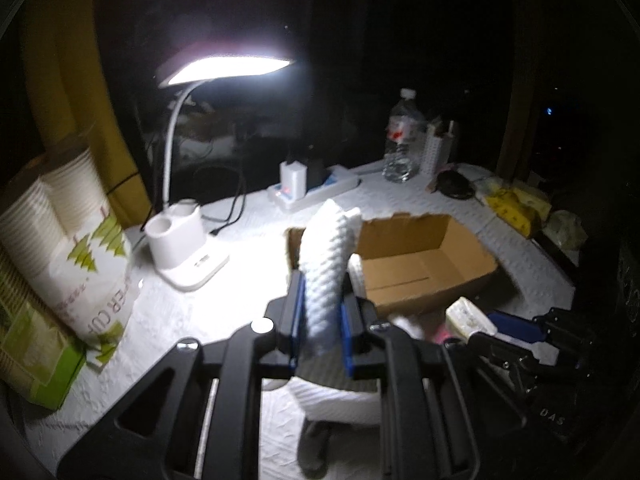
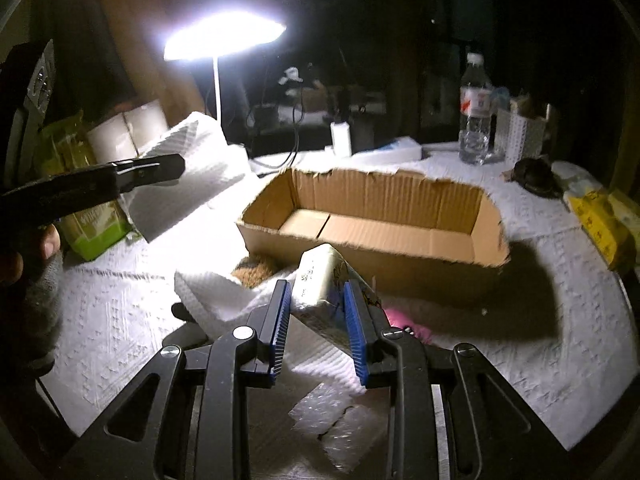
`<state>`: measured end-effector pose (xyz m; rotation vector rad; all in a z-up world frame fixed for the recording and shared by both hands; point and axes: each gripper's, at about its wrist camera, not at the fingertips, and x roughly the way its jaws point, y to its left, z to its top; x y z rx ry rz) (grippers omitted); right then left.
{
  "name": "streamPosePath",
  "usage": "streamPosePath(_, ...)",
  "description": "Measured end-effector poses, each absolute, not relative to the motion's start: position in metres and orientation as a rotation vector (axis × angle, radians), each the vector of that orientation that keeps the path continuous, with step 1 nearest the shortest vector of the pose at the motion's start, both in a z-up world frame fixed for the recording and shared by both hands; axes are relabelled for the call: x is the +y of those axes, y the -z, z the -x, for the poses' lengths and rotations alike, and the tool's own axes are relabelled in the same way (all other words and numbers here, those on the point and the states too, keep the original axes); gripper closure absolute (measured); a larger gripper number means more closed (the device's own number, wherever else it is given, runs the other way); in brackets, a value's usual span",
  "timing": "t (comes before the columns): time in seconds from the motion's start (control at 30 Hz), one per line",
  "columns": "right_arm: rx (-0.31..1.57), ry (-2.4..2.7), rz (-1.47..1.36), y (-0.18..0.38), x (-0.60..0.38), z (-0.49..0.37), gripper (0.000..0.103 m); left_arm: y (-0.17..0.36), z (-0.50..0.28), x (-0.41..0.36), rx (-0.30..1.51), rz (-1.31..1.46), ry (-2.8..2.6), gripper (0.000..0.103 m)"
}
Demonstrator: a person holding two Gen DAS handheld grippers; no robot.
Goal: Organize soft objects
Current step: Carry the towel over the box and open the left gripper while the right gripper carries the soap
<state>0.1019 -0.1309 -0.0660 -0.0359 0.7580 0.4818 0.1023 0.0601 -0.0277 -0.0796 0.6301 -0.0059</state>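
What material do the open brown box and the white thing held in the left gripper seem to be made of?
Box: corrugated cardboard, matte brown; its torn top edges show fluting ridges.
White thing: probably soft quilted paper towel or cloth, matte; it has an embossed bumpy pattern and sits pinched between the left gripper jaws.

The left gripper [image 1: 322, 312] is closed on a white textured cloth [image 1: 326, 264], which stands up between its blue pads in front of the open cardboard box [image 1: 424, 264]. To the left of the box the lit desk lamp [image 1: 188, 248] stands on the white table cover [image 1: 248, 236], and further left of it is a pack of paper cups [image 1: 68, 240]; behind the box are a power strip [image 1: 312, 188] and a water bottle [image 1: 402, 140]. To the right of the box, near its front corner, the right gripper [image 1: 520, 332] shows with a pale packet [image 1: 468, 316] at its tips.
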Motion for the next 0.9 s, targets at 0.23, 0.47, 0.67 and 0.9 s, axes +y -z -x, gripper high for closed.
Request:
streamPosePath(0.23, 0.709, -0.451, 0.032, 0.048, -0.149, -0.109, 0.074, 0.017, -0.117, 0.036, 0.618, 0.067, 0.057, 0.087)
streamPosePath(0.47, 0.68, -0.423, 0.026, 0.038, -0.168, -0.119, 0.074, 0.013, -0.134, 0.01, 0.614, 0.049, 0.108, 0.087)
streamPosePath(0.67, 0.661, -0.402, 0.028, 0.032, -0.181, -0.13, 0.074, 0.012, -0.15, -0.008, 0.613, 0.047, 0.147, 0.087)
streamPosePath(0.9, 0.657, -0.388, 0.028, 0.033, -0.189, -0.145, 0.074, 0.012, -0.169, -0.023, 0.612, 0.046, 0.18, 0.087)
